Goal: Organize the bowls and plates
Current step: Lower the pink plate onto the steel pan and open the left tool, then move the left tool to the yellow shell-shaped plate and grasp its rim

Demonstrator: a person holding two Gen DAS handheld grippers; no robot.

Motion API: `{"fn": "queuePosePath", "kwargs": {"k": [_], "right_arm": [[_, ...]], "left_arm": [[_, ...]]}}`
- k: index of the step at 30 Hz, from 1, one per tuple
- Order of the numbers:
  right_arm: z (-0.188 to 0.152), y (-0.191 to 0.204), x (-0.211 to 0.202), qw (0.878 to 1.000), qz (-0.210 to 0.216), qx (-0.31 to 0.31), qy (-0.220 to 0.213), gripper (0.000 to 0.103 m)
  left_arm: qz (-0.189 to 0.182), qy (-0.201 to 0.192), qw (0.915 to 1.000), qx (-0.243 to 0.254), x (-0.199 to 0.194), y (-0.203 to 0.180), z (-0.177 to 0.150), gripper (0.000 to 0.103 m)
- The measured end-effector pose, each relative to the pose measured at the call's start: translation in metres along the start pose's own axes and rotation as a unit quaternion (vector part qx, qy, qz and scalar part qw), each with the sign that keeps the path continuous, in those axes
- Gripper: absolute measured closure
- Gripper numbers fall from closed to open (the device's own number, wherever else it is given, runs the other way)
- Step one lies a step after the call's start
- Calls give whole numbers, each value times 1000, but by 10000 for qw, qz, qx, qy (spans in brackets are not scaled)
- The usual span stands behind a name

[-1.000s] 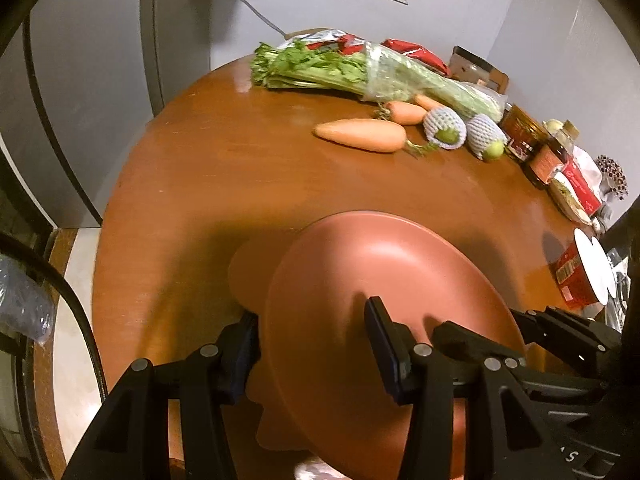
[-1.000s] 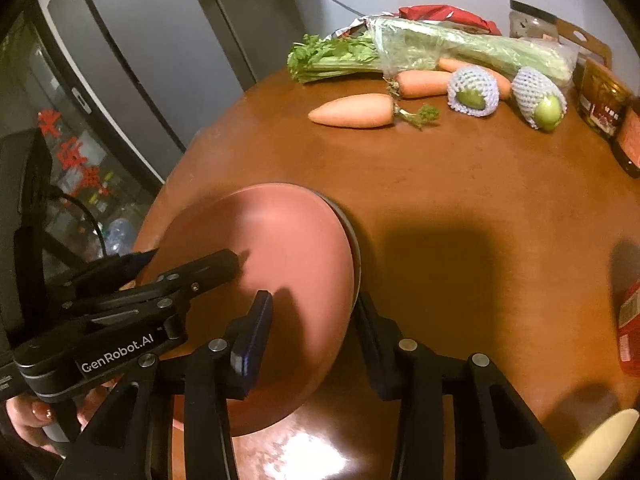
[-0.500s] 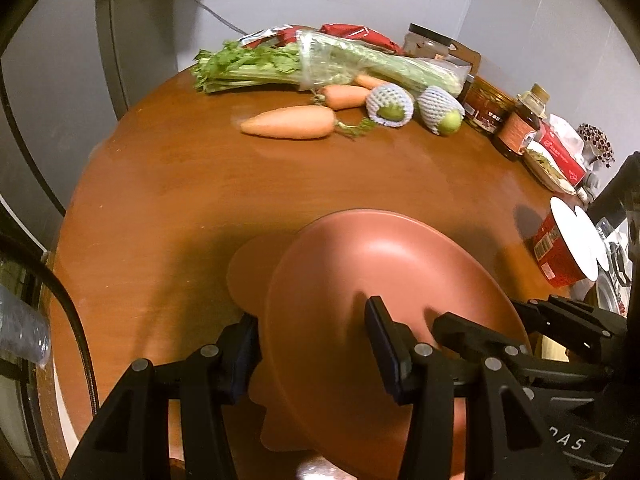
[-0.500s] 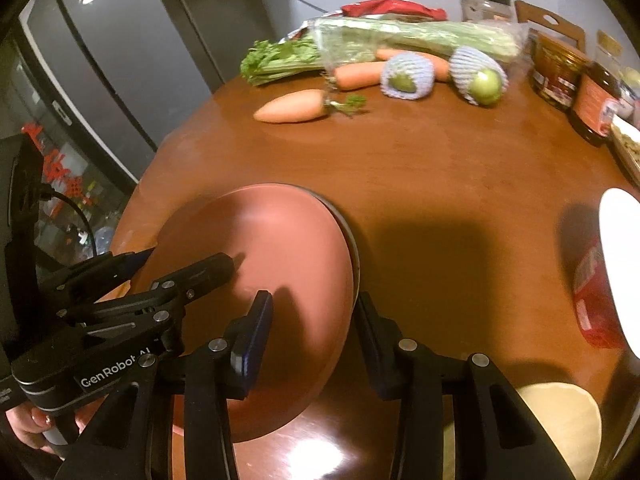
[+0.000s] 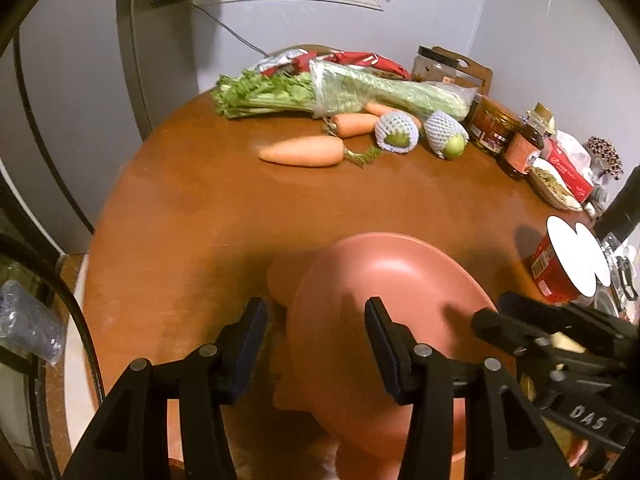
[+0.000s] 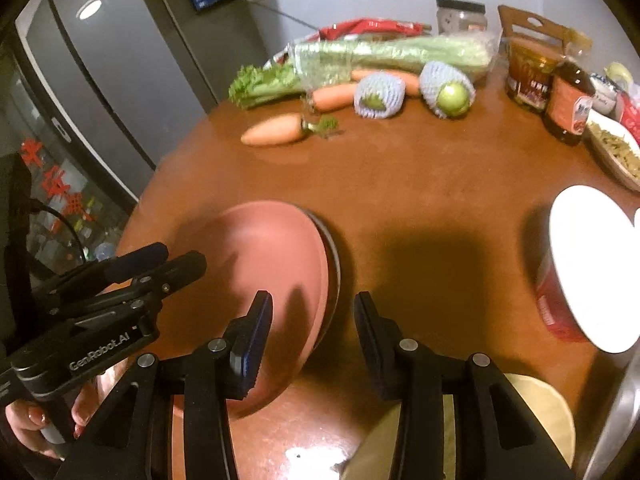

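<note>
1. Pink plate: held tilted above the near part of the round wooden table, carried between both tools. Judged reason: a wide, shallow dish is steadier gripped at two opposite edges. In the right wrist view a pale second rim shows just behind the plate's right edge; whether it is another dish stacked under it cannot be told.

2. Left gripper: its tongs straddle the plate's left rim, one finger outside, one over the inner face. Whether they actually clamp the rim cannot be told.

3. Right gripper: tongs stand either side of the plate's right rim with a visible gap on the outer side; contact cannot be confirmed.

4. Cream plate: lies on the table, right of the pink plate and nearer the holder; likely the next item or the stacking spot.

5. Red tub with white lid: right of the pink plate, well apart.

6. Carrots, celery, netted fruit, jars: beyond the pink plate, along the table's far edge.

7. View differences: the right wrist view alone shows the cream plate, the second rim and the person's left hand; the left wrist view shows the plate's full hollow face.
</note>
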State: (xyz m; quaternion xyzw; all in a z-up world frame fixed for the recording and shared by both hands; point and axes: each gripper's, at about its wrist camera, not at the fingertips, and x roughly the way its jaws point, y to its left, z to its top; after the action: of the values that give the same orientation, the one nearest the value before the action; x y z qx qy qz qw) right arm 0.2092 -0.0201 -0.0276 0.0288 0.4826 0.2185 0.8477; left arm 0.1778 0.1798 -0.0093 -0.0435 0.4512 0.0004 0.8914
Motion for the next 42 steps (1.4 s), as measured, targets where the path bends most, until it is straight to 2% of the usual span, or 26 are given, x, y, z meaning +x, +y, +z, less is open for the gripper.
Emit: {"fn": "queuePosePath", "kwargs": {"k": [3,10,14,22,34,42], "right_arm": [[-1,-1,-17,9997,-96,-80,-231,59],[-6,-10,-62,9969,-207,-68,-754,56],[-12,-14,-80,9954,-248,-34,-926,56],[-37,-21,-116,9925,-317,-66,-1180,56],[-79,-44,-150,9905,-408,-25,-1311,55],[-106,-57,-159,9907,-480,-7,-1270,55]], "left_arm": [[143,-128,9998,25,-13,-6,-2,52],[110,-496,9986,145,-52,-32,-11,46],[-70,-658,9977,114,-71,-46,-18,42],[-214,-833,9960,251,-94,-73,-34,42],[-348,-775,9945,608,-90,-119,-54,42],[-329,-526,9950,785,-69,-136,-69,42]]}}
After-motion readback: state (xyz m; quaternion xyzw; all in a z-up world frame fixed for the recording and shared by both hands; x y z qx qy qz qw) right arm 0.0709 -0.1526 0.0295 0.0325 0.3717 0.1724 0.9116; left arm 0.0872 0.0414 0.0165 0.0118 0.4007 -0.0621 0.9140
